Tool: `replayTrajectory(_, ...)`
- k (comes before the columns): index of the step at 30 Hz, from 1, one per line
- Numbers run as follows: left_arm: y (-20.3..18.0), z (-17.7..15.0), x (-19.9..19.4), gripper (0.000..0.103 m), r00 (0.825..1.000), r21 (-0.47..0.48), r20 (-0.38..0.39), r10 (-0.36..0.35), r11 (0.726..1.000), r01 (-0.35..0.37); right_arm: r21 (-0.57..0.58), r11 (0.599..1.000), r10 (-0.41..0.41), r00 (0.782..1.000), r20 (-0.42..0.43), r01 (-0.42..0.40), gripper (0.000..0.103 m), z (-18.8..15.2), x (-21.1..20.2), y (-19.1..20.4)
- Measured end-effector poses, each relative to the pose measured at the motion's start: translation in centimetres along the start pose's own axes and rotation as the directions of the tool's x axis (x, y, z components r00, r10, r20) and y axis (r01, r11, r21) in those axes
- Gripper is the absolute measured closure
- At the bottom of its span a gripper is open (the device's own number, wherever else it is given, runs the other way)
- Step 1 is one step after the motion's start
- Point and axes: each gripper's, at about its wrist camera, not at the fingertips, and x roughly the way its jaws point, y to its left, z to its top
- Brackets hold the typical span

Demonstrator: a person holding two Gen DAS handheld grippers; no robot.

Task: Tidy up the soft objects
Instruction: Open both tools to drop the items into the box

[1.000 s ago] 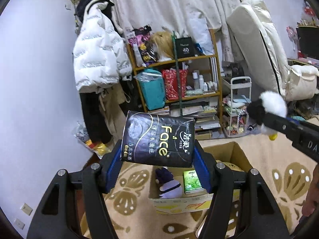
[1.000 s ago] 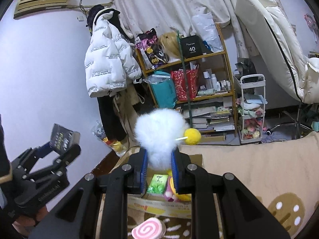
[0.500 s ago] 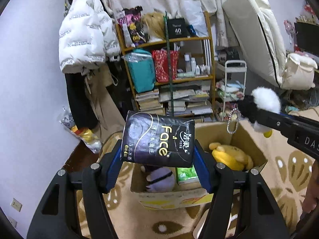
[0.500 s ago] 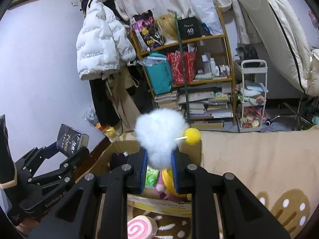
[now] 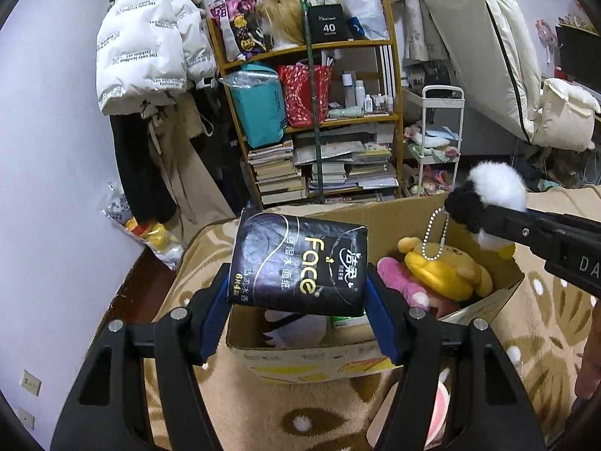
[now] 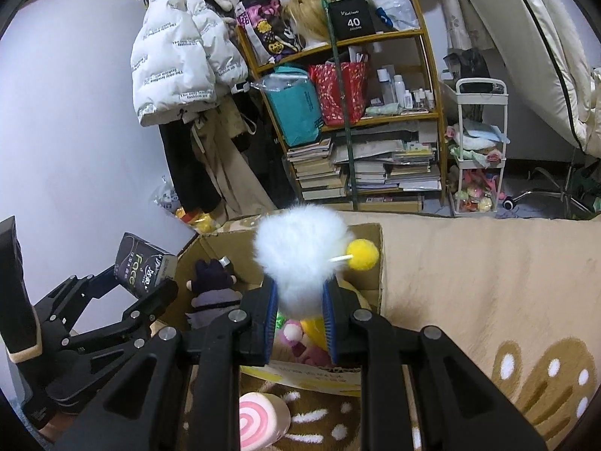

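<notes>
Change noted: against the views of a second ago, the cardboard box [image 5: 375, 353] sits larger and higher in both wrist views, and its interior is now exposed. Both grippers have descended toward it with their loads. Judgement: the carry phase is ending; release into the box is the step at hand.

Left gripper [image 5: 296, 293]: jaws stand at a medium spread, pressed on either side of a black tissue pack [image 5: 298, 263]. The pack is clear of the box, above its near-left corner, tilted slightly.

Right gripper [image 6: 299, 314]: jaws narrow, pinching a white fluffy toy [image 6: 300, 251] with a yellow pompom [image 6: 362, 253]. The toy hangs over the box's near edge; a bead chain [image 5: 435, 236] dangles from it above the box opening.

Box contents: a yellow plush [image 5: 447, 272], a pink plush [image 5: 398, 282] and a dark-haired doll [image 6: 214, 289]. A pink swirl cushion [image 6: 259, 421] lies on the rug [image 6: 488, 282] just before the box, not yet stowed.

Pose: both grippers angle downward toward the box, left beside right, well apart.
</notes>
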Motion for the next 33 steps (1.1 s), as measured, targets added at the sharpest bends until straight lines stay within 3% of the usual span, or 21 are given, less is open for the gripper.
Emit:
replayTrajectory(8, 0.3, -0.3, 0.3, 0.036, 1.000, -0.017, -0.031, 0.002, 1.000, -0.003, -0.013, 1.000, -0.023, 0.999, -0.047, 0.023, 0.080, -0.8, 0.8, 0.4)
replayTrajectory(12, 0.6, -0.2, 0.0, 0.027, 0.999, -0.034, -0.035, 0.007, 0.999, -0.008, -0.022, 0.999, -0.029, 0.998, -0.052, 0.028, 0.080, -0.9, 0.8, 0.5)
replayTrajectory(21, 1.0, -0.8, -1.4, 0.021, 0.998, -0.050, -0.050, 0.038, 0.998, -0.040, -0.010, 0.999, -0.036, 0.996, -0.078, 0.035, 0.079, -1.5, 0.2, -0.1)
replayTrajectory(25, 1.0, -1.1, -2.7, 0.021, 0.998, -0.064, -0.048, 0.030, 0.997, -0.033, 0.000, 0.999, -0.054, 0.997, -0.059, 0.054, 0.055, -1.6, -1.1, -0.2)
replayTrajectory(28, 0.9, -1.2, -3.6, 0.020, 0.998, -0.056, -0.048, 0.032, 0.998, -0.034, -0.005, 0.998, -0.058, 0.997, -0.049, 0.058, 0.053, -1.5, -2.3, -0.1)
replayTrajectory(31, 0.8, -1.5, -4.8, 0.015, 0.999, -0.060, -0.044, 0.023, 0.998, -0.026, -0.007, 0.996, -0.086, 0.996, -0.036, 0.086, 0.038, -1.6, -3.5, 0.1)
replayTrajectory(33, 0.8, -1.7, -5.6, 0.012, 0.999, -0.066, -0.036, 0.020, 0.998, -0.022, -0.013, 0.994, -0.109, 0.993, -0.035, 0.109, 0.035, -1.8, -4.3, 0.3)
